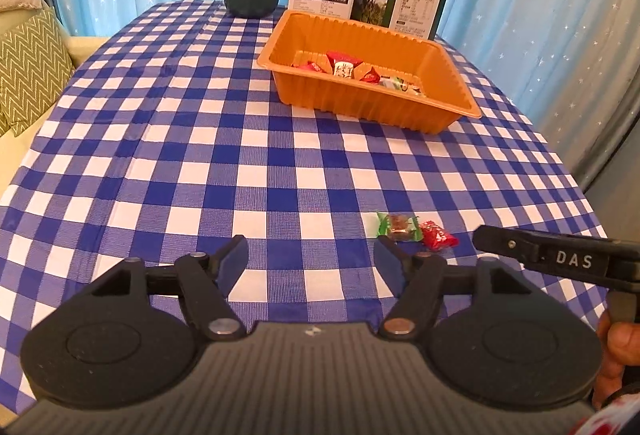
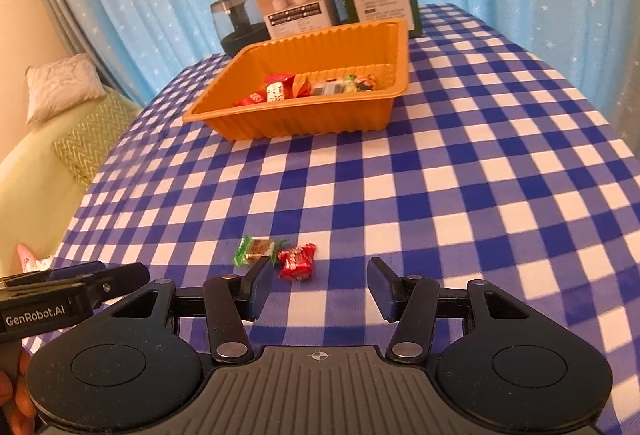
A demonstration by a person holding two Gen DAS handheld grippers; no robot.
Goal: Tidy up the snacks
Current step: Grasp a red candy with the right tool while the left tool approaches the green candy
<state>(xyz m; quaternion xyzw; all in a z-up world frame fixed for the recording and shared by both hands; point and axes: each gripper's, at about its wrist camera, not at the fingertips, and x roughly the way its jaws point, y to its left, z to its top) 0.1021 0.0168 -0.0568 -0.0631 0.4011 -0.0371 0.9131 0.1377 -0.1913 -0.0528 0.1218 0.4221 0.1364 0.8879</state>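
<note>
Both grippers, the left gripper (image 1: 310,259) and the right gripper (image 2: 320,285), have flat black fingers spread apart with nothing between them, held low over a blue-and-white checked tablecloth (image 1: 200,155). Two loose candies lie just beyond them, touching: one in crinkly green wrap (image 2: 256,250) and one in shiny red foil (image 2: 297,262) (the red nearer the right gripper's left finger). Farther back sits a ribbed orange plastic tray (image 2: 280,121) holding several wrapped snacks, then two cardboard boxes and one round dark jar.

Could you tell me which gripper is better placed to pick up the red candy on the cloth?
Right. The red candy lies just ahead of the open right gripper; the left gripper sits further aside.
</note>
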